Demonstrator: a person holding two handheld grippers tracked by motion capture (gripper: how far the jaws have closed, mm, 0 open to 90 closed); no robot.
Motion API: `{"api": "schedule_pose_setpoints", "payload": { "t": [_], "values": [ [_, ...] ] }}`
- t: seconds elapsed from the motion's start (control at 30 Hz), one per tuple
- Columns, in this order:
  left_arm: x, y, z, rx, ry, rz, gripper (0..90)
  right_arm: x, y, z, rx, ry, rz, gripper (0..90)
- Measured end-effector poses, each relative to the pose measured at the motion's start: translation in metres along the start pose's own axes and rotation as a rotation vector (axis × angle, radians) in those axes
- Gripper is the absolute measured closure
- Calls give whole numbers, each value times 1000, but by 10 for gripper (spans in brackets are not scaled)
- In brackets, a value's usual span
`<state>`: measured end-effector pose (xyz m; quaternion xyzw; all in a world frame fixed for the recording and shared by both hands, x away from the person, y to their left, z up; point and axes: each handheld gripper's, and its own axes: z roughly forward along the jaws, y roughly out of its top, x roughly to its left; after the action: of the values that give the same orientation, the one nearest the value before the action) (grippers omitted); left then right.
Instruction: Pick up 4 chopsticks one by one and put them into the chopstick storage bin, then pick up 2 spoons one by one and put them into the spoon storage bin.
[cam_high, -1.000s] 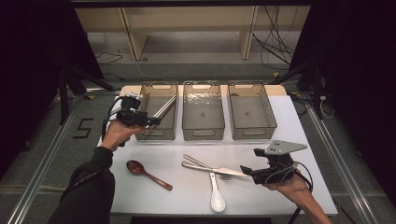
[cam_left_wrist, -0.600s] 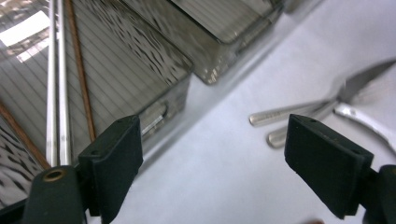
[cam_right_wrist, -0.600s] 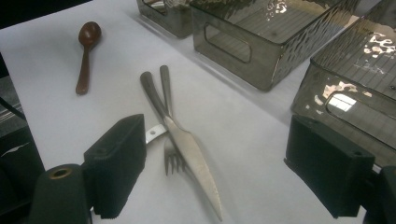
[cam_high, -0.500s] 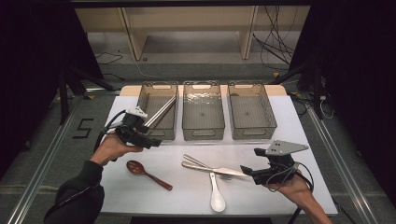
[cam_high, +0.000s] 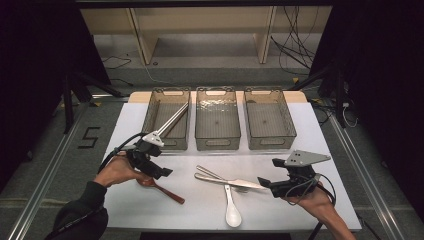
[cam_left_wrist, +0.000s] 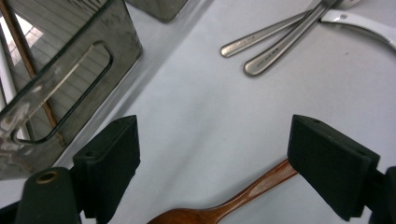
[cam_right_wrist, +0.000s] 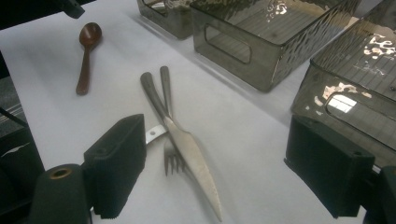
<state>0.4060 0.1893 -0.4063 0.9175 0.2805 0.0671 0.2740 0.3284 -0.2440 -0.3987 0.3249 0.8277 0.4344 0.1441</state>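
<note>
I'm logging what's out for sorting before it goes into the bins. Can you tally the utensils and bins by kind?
Bins: 3, the left bin, the middle bin, the right bin
Chopsticks: 2, leaning in the left bin
Wooden spoon: 1
White spoon: 1
Metal knife: 1
Metal fork: 1
Total: 9

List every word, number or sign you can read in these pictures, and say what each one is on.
"5": a dark digit marked on the grey floor, left of the table.
Small stamped marks on the handles of the metal cutlery in the left gripper view: too small and blurred to read.
Nothing readable on the three bins, the wooden spoon or the white spoon.
</note>
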Motion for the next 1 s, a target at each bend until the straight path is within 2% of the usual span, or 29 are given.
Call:
{"api": "schedule_pose_setpoints", "payload": {
  "t": [0.23, 0.67, 0.87, 1.0],
  "values": [
    [-5, -5, 2, 45, 2, 31, 161, -1, -1, -1, -8, -1, 4, 212],
    [-19, -12, 10, 135, 3, 170, 157, -2, -1, 0, -6, 1, 5, 211],
    [-23, -17, 17, 170, -3, 193, 157, -1, 0, 1, -4, 0, 4, 212],
    [-26, -17, 21, 195, -4, 222, 156, -1, 0, 1, -4, 1, 3, 212]
  ]
}}
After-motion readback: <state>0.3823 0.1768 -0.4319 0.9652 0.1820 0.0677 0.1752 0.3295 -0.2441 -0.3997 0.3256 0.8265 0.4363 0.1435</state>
